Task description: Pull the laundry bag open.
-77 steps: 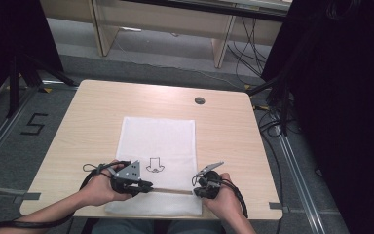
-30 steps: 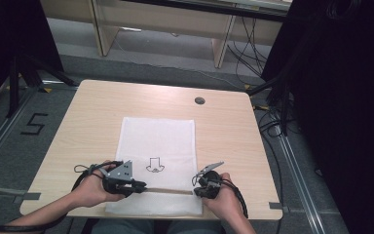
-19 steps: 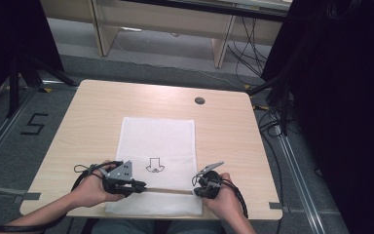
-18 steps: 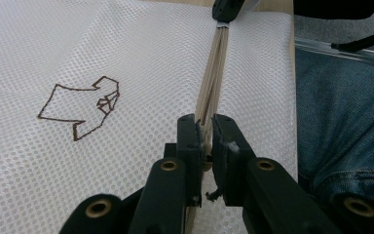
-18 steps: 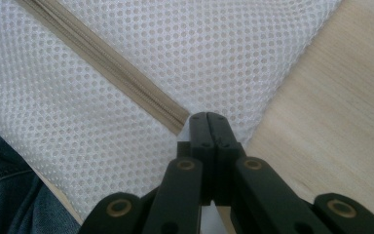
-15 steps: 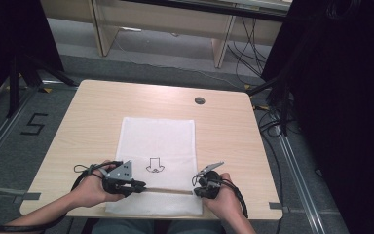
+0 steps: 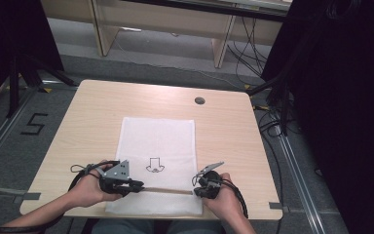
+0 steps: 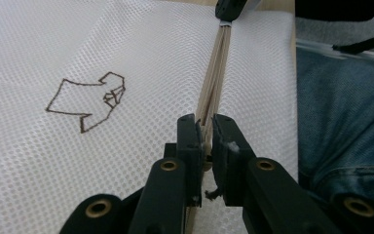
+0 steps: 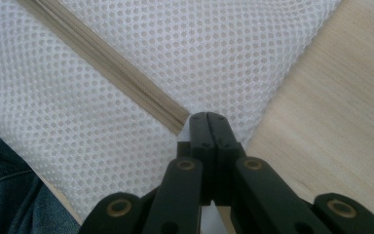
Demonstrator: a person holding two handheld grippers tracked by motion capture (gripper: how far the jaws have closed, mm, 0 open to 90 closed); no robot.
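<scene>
On the wooden table [image 7: 102,107] a white mesh bag [image 7: 158,141] lies flat, a beige zipper [image 7: 168,190] running across its near end. The left gripper [image 7: 135,185] has its jaws nearly shut, pinching the zipper's left end. The right gripper [image 7: 198,191] sits at the zipper's right end with its jaws fully together, clamping the mesh there.
</scene>
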